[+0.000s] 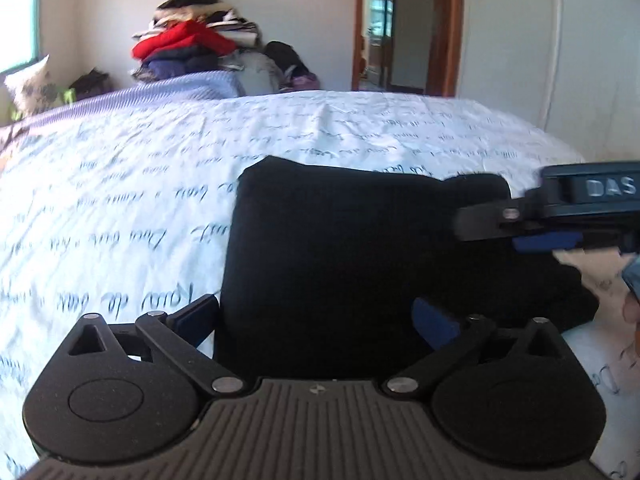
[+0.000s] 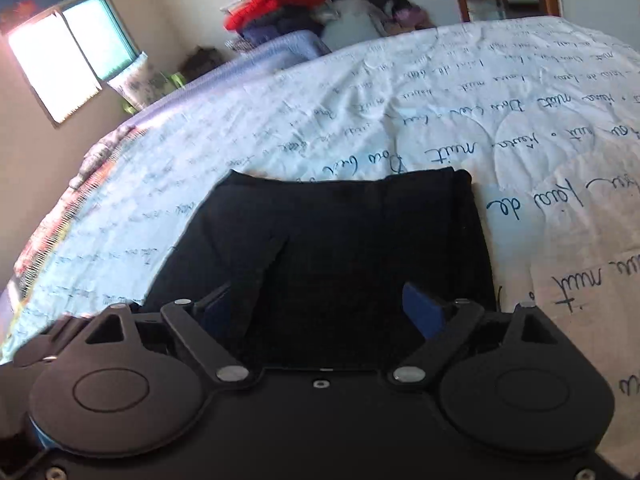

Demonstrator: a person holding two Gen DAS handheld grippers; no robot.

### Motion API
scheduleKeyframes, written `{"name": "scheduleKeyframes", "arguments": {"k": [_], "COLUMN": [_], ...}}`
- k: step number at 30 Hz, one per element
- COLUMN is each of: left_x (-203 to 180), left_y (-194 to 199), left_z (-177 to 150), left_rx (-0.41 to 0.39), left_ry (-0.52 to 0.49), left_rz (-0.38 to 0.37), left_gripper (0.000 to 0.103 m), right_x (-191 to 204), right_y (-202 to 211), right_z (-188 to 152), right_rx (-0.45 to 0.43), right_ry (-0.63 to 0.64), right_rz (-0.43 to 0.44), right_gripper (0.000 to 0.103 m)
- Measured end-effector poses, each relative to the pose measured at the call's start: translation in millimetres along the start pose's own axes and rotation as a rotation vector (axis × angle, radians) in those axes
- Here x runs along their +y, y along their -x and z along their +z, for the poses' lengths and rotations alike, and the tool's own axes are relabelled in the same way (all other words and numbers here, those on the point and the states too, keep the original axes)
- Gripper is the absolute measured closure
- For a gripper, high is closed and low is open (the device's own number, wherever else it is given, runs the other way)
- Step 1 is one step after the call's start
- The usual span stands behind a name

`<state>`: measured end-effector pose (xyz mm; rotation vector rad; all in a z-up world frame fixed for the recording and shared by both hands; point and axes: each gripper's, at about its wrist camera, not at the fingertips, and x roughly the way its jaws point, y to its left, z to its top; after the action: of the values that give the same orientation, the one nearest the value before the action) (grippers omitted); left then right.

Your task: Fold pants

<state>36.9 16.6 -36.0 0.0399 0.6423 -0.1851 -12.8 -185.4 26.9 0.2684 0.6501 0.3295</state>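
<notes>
Black pants (image 1: 360, 248) lie folded into a compact rectangle on a white bedspread with dark script (image 1: 160, 184). My left gripper (image 1: 316, 324) is open just above the pants' near edge, its blue pads spread wide and holding nothing. My right gripper (image 1: 480, 228) comes in from the right in the left wrist view, over the pants' right side. In the right wrist view the pants (image 2: 360, 248) fill the middle and my right gripper (image 2: 320, 312) is open above their near part, empty.
A pile of clothes with a red garment (image 1: 188, 44) stands beyond the far edge of the bed. A floral pillow (image 1: 32, 84) sits far left by a window (image 2: 68, 56). A wooden door frame (image 1: 444, 28) and white wardrobe (image 1: 560, 48) are at the back right.
</notes>
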Motion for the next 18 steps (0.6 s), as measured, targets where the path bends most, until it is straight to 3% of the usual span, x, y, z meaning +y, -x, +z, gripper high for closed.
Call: {"name": "scheduleKeyframes", "arguments": {"k": [3, 7, 10, 13, 15, 18], "left_x": [6, 9, 7, 2, 6, 7], "left_y": [16, 35, 29, 16, 22, 42], "left_z": [5, 5, 0, -15, -14, -7], "left_rx": [-0.007, -0.058, -0.017, 0.032, 0.023, -0.031], "left_ry": [0.032, 0.003, 0.013, 0.000, 0.027, 0.022], "left_rz": [-0.013, 0.027, 0.008, -0.012, -0.010, -0.010], "left_gripper": [0.003, 0.003, 0.002, 0.000, 0.000, 0.004], "right_x": [-7, -6, -3, -2, 4, -1], "right_y": [23, 47, 44, 21, 25, 45], "right_z": [1, -4, -14, -29, -33, -27], "right_rx": [-0.034, -0.085, -0.060, 0.065, 0.045, -0.009], "right_ry": [-0.054, 0.016, 0.066, 0.094, 0.153, 0.105], "right_rz": [-0.013, -0.086, -0.094, -0.102, -0.124, -0.092], "right_gripper": [0.013, 0.012, 0.012, 0.012, 0.011, 0.011]}}
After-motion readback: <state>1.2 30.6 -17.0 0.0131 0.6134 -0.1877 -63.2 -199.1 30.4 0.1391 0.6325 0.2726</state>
